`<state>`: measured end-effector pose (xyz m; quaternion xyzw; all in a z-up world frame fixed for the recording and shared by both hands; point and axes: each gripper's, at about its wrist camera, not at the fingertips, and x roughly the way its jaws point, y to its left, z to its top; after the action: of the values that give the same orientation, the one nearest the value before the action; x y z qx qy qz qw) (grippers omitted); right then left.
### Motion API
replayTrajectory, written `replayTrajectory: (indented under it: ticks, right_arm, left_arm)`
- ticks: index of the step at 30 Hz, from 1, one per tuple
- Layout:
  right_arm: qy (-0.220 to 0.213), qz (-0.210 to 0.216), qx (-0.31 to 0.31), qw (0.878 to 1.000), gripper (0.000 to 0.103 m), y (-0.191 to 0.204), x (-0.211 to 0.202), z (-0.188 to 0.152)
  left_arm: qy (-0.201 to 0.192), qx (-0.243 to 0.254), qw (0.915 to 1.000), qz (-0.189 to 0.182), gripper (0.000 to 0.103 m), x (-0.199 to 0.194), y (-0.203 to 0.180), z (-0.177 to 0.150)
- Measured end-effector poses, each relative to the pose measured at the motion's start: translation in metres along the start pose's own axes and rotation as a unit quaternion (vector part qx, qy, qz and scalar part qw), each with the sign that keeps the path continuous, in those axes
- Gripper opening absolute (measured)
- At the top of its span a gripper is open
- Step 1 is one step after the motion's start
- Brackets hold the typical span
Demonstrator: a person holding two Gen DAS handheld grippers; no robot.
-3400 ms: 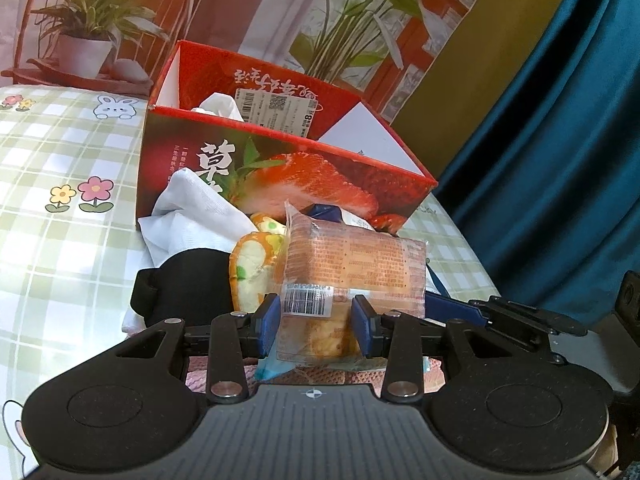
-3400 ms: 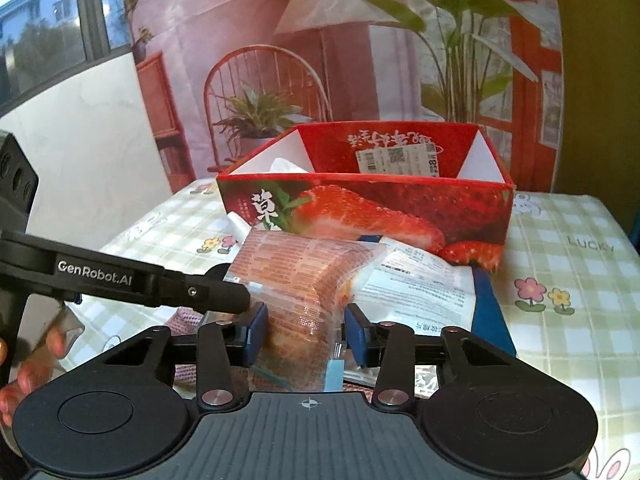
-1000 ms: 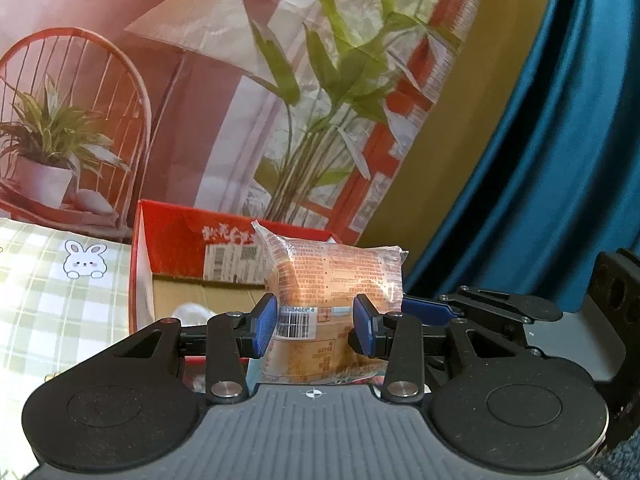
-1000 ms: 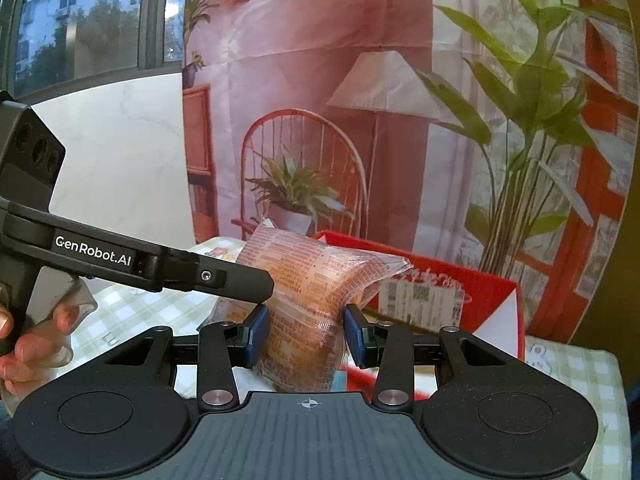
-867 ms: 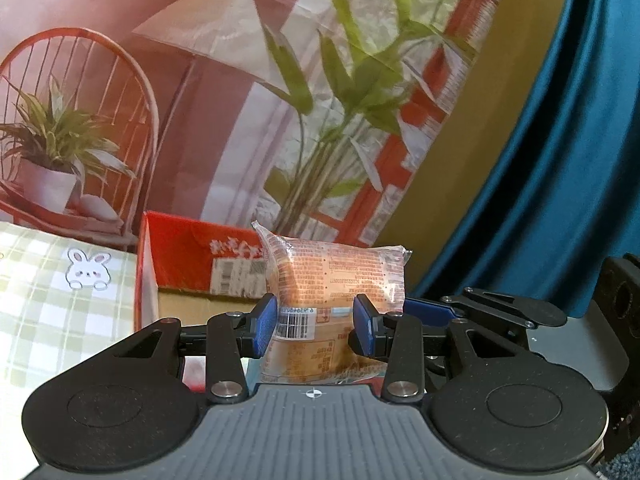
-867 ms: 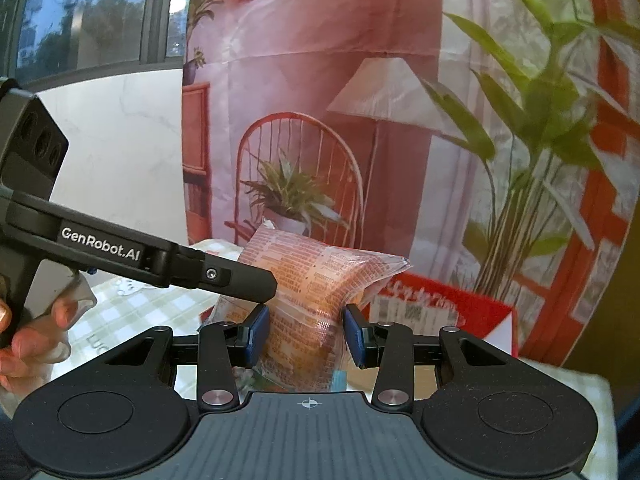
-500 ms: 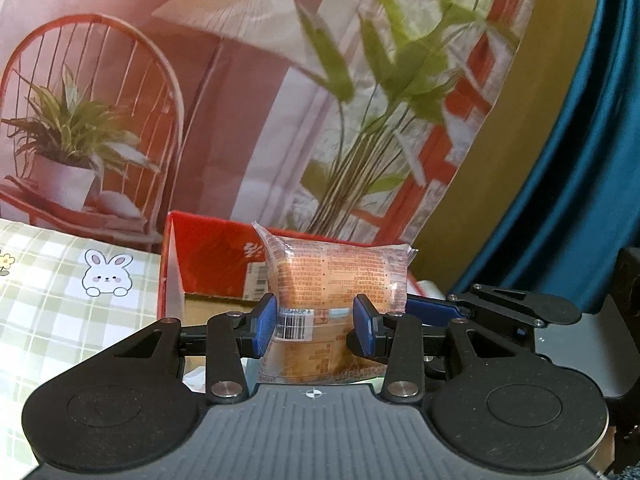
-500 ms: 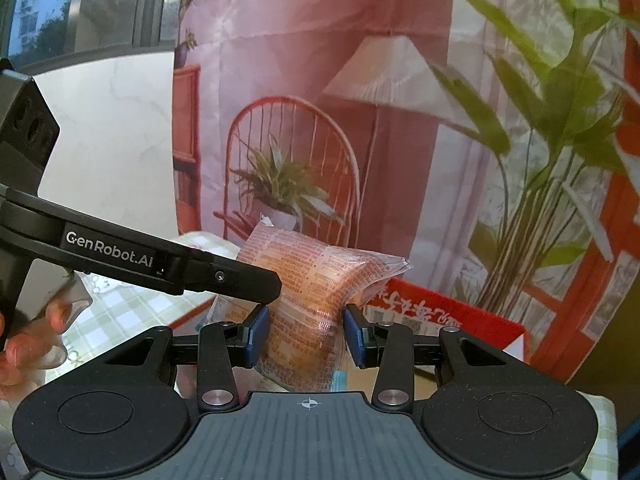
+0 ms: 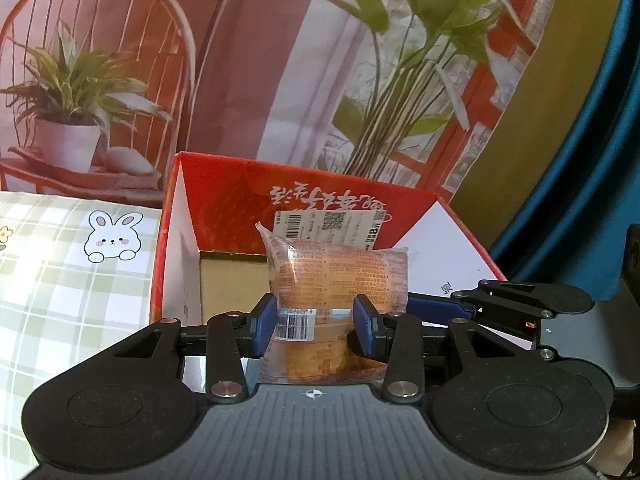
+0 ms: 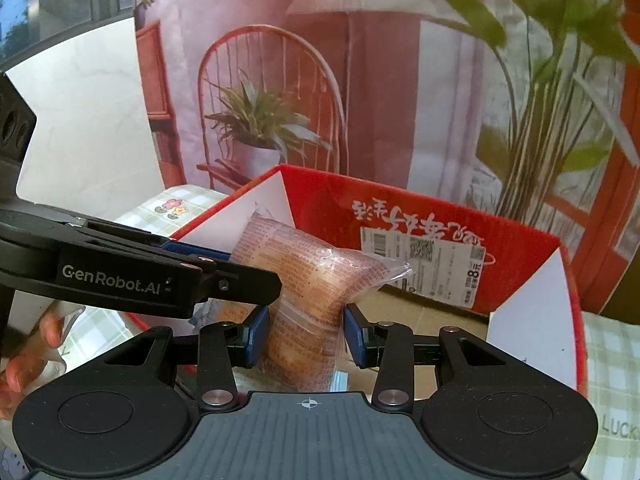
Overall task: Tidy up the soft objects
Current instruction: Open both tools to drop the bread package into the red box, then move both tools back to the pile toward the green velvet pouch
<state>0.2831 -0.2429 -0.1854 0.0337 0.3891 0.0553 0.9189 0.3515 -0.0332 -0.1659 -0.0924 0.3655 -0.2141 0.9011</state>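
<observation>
Plainly both claws are clamped on one thing: the left claw [image 9: 316,330] pinches the near end of a clear-wrapped bread packet [image 9: 338,276] between its blue pads, and the right claw [image 10: 304,334] grips the same bread packet [image 10: 308,292] from the other side, so neither stands free or wide; the packet's long axis runs away from each claw and upward, toward the far wall of the red strawberry box [image 9: 320,196], and its bulk hangs over the open mouth of that box, above the brown cardboard floor, not yet resting on it; the relation that the next move likely turns on is simply down and slightly forward, since the box lies directly beyond and below both sets of pads, and neither hand is clearly the nearer; the left wrist view shows the near left corner of the box, its white inner wall and the checked table [image 9: 60,280] with a rabbit print beside it, which the right view barely catches; the right wrist view alone shows the left tool's black arm crossing in front of the red strawberry box [image 10: 440,216], the person's fingers [image 10: 48,330] on it, and the box's right inner wall.
</observation>
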Motion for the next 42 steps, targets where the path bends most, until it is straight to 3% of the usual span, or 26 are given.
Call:
replayTrajectory:
  ticks: [6, 11, 22, 32, 42]
  right_arm:
    - [0.012, -0.036, 0.004, 0.999, 0.038, -0.003, 0.01, 0.002]
    - [0.011, -0.054, 0.01, 0.998, 0.038, -0.007, 0.002, -0.001]
    - [-0.014, -0.048, 0.007, 0.999, 0.038, 0.001, -0.055, -0.012]
    - [-0.023, -0.052, 0.003, 0.998, 0.038, 0.016, -0.112, -0.045]
    - [-0.023, -0.05, 0.031, 0.998, 0.039, 0.036, -0.146, -0.101]
  left_arm:
    - [-0.013, 0.003, 0.9999, 0.0, 0.056, -0.007, -0.001, 0.002]
    - [-0.019, 0.012, 0.9997, 0.013, 0.057, -0.02, -0.004, 0.003]
    - [-0.034, 0.034, 0.9983, 0.033, 0.057, -0.07, -0.024, -0.016]
    - [-0.014, 0.038, 0.9989, 0.024, 0.057, -0.098, -0.044, -0.052]
    - [0.015, 0.041, 0.999, 0.007, 0.057, -0.118, -0.054, -0.097]
